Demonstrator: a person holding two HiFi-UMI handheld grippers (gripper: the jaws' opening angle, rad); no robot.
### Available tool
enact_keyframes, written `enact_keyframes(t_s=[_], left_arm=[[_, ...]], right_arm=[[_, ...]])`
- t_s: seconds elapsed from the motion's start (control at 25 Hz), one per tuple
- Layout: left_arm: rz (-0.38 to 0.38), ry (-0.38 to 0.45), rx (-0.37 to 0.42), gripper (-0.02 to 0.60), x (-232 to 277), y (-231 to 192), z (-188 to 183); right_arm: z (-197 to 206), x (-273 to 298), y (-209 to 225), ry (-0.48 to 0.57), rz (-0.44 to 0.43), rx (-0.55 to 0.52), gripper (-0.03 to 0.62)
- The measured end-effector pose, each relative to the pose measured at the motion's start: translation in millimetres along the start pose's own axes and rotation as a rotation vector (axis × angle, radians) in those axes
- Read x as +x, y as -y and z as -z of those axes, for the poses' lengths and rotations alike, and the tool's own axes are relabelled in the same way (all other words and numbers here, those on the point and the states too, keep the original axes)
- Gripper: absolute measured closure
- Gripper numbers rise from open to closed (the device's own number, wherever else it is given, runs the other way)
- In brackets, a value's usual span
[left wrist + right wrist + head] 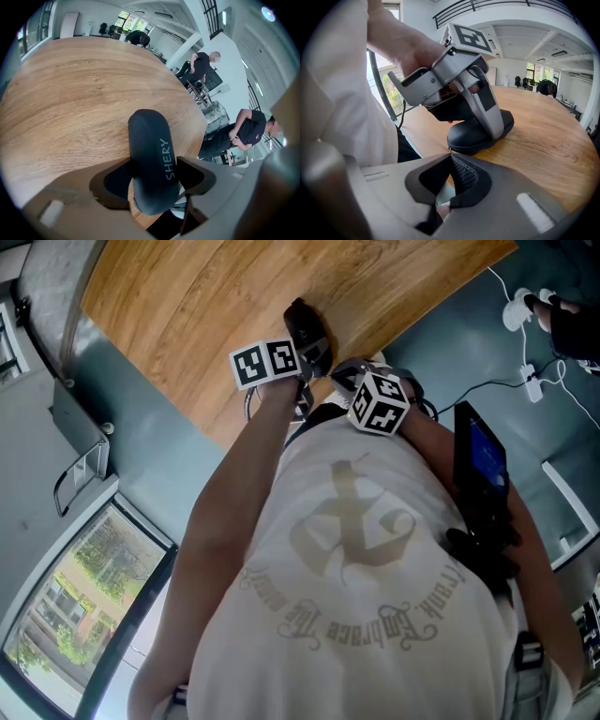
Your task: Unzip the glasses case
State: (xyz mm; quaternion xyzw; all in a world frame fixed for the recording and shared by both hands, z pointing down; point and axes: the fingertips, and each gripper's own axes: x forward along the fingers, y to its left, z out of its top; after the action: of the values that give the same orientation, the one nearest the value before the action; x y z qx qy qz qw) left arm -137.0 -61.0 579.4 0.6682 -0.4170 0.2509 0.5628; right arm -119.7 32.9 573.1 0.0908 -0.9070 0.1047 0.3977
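A black oval glasses case lies on the round wooden table, close to the edge by the person's body. In the left gripper view the case carries white lettering, and my left gripper is shut on it, a pad pressing each long side. The right gripper view shows the same hold on the case. My right gripper is at the case's near end. Its tips meet on the small metal zipper pull. Both marker cubes show in the head view, left and right.
The table edge runs just under the grippers, with grey floor beyond it. White cables and small devices lie on the floor at the right. A dark screen device hangs at the person's side. Two people stand beyond the table.
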Motion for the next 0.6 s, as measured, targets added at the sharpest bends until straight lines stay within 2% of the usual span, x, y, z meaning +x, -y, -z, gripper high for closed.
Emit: enact_keyframes(t_s=[0.4,0.6], left_arm=[[-0.011,-0.025,0.013,0.267,3.7,-2.4,-1.6],[-0.013,-0.065,0.065,0.270,1.1,-1.8,7.1]], right_arm=[[0.8,-8.0,13.1,0.004,0.028,-0.001,0.588],[0.4,-14.7,22.6,0.016,0.039,0.030,0.588]])
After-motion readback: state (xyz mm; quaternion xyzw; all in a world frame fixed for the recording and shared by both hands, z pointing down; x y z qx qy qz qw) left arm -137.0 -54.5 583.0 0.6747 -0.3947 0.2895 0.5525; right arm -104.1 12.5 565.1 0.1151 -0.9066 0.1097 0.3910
